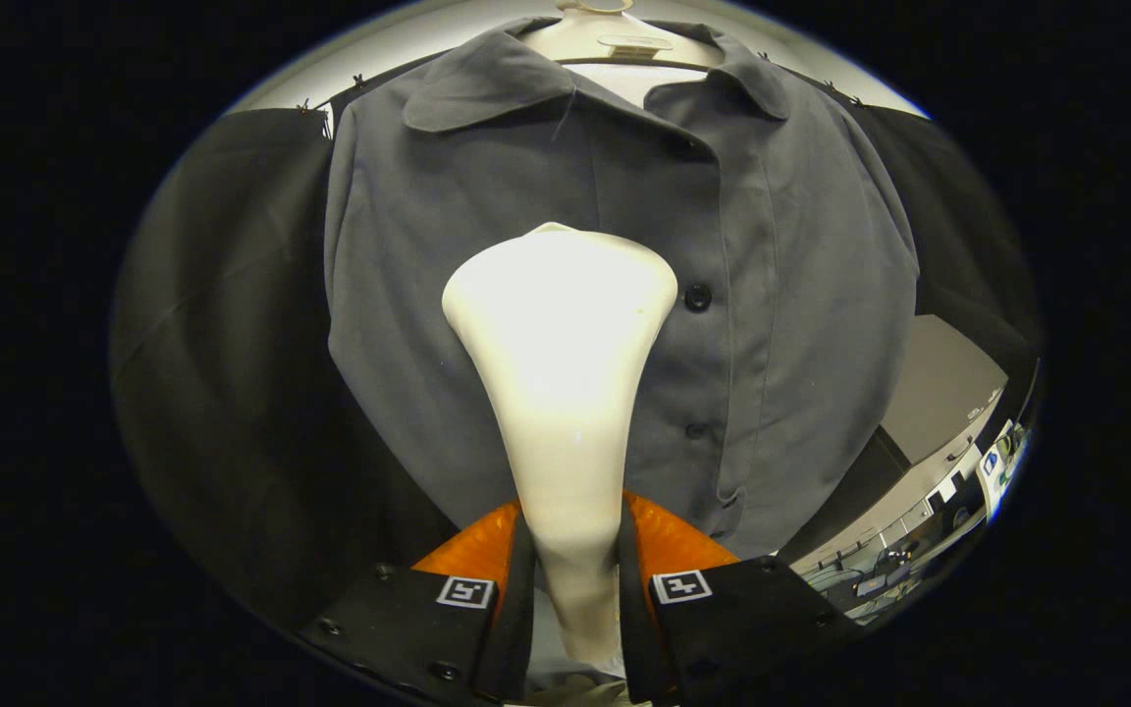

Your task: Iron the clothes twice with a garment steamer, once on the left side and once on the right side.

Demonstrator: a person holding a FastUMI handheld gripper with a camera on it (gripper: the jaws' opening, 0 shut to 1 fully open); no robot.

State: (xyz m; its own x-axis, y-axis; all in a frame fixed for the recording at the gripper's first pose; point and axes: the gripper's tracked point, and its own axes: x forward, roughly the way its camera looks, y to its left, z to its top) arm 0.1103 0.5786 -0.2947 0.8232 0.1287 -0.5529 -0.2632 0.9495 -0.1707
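A grey button-up shirt (487, 295) hangs on a pale hanger (615, 39) in front of the black booth wall. My gripper (573, 579) is shut on the handle of a white garment steamer (561, 373), both fingers pressing its narrow neck. The steamer's wide head points at the shirt's middle, just left of the button placket (698, 297). Whether the head touches the cloth I cannot tell. The orange and black fingers (472, 560) flank the handle.
Black cloth (222, 373) hangs behind and left of the shirt. Past the shirt's right edge a room with a grey partition (939, 383) and desks shows.
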